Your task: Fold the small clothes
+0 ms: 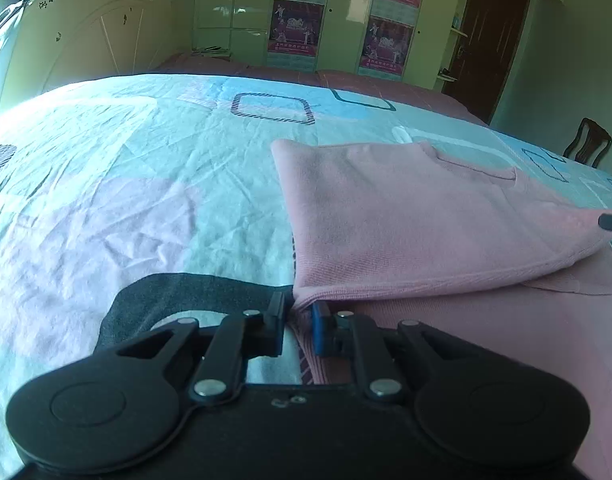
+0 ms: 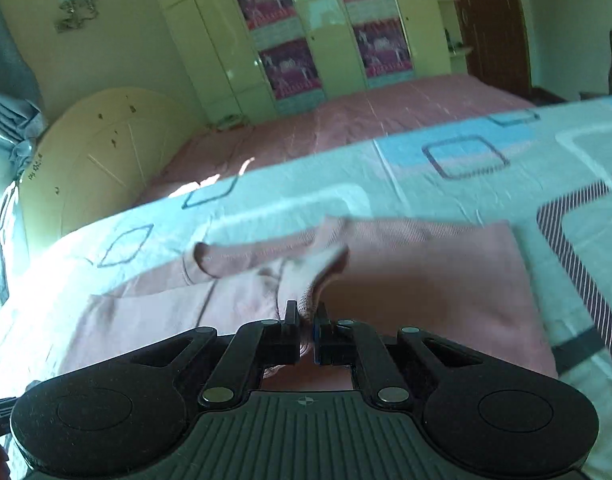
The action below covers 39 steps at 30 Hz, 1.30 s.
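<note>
Both hand-held grippers are pinching a pink top (image 1: 406, 216) lying on the bed (image 1: 146, 168). The left hand-held gripper (image 1: 298, 312) and right hand-held gripper (image 2: 306, 316) are each clamping a folded edge.
</note>
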Each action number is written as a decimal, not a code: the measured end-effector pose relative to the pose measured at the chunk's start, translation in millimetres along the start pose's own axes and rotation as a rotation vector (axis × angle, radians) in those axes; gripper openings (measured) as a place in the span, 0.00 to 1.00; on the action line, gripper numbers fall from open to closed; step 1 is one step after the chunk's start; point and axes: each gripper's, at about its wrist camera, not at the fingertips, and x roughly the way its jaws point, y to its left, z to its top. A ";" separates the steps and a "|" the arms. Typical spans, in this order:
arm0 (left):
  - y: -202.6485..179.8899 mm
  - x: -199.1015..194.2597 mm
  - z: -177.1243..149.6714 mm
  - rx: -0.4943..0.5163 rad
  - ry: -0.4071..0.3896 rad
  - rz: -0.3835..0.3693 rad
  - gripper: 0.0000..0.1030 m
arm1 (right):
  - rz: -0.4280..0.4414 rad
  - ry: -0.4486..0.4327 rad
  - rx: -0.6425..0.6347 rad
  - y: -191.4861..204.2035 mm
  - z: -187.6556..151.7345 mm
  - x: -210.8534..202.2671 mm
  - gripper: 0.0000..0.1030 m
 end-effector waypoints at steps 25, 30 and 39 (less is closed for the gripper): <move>-45.8 2.5 20.5 0.084 -0.041 -0.098 0.53 | -0.063 0.189 -0.154 25.6 -25.0 23.1 0.05; -39.7 29.0 17.8 0.095 0.036 -0.118 0.56 | -0.051 0.125 -0.142 22.5 -9.5 17.4 0.05; -24.0 115.3 100.2 0.078 0.033 -0.070 0.54 | -0.027 0.192 -0.187 44.8 28.9 103.4 0.05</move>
